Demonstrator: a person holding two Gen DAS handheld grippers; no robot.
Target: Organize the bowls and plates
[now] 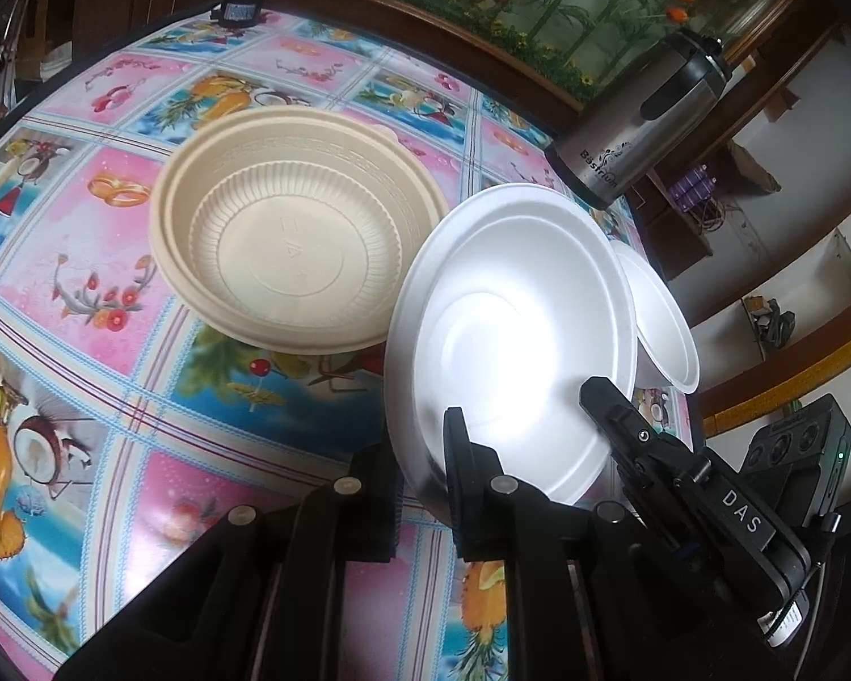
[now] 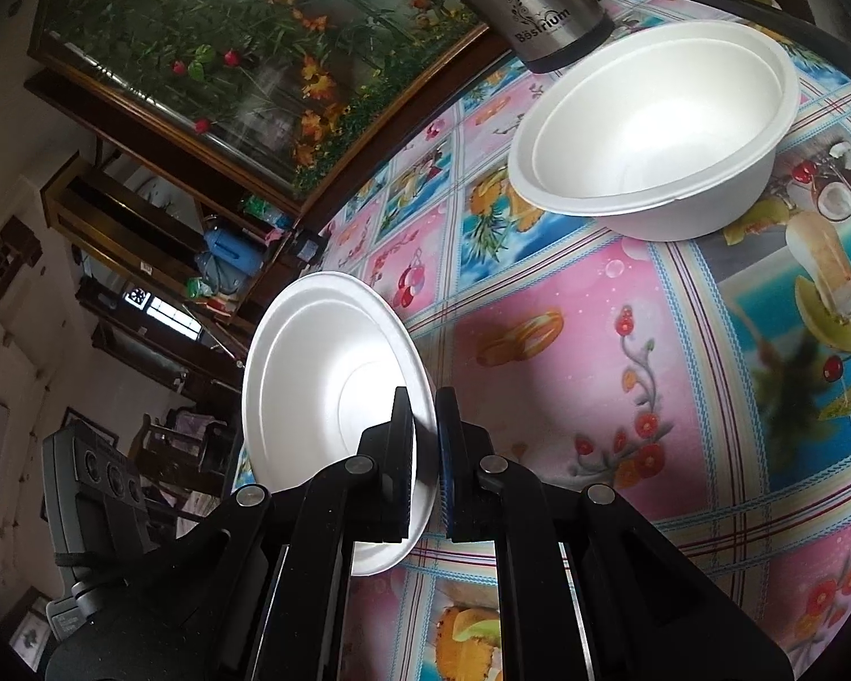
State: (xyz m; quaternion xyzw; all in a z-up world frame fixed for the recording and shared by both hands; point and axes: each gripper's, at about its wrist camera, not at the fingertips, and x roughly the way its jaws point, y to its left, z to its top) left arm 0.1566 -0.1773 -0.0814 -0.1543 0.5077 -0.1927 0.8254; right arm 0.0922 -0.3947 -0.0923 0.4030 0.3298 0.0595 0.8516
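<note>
In the left wrist view a stack of beige ribbed bowls [image 1: 295, 227] sits on the table. A white foam bowl [image 1: 510, 335] is tilted in the air, its rim between the fingers of my left gripper [image 1: 420, 476]. My right gripper [image 1: 601, 397] reaches in from the right and touches the same bowl's rim. A second white foam bowl [image 1: 661, 323] stands just behind. In the right wrist view my right gripper [image 2: 424, 414] is shut on the rim of the tilted white foam bowl [image 2: 323, 386]. The other white foam bowl [image 2: 658, 130] sits upright on the table beyond.
A steel thermos [image 1: 641, 125] stands at the table's far edge, close behind the white bowls; it also shows in the right wrist view [image 2: 539, 5]. The table carries a pink and blue fruit-print cloth [image 1: 113, 295]. A small black device [image 1: 238, 8] sits at the far edge.
</note>
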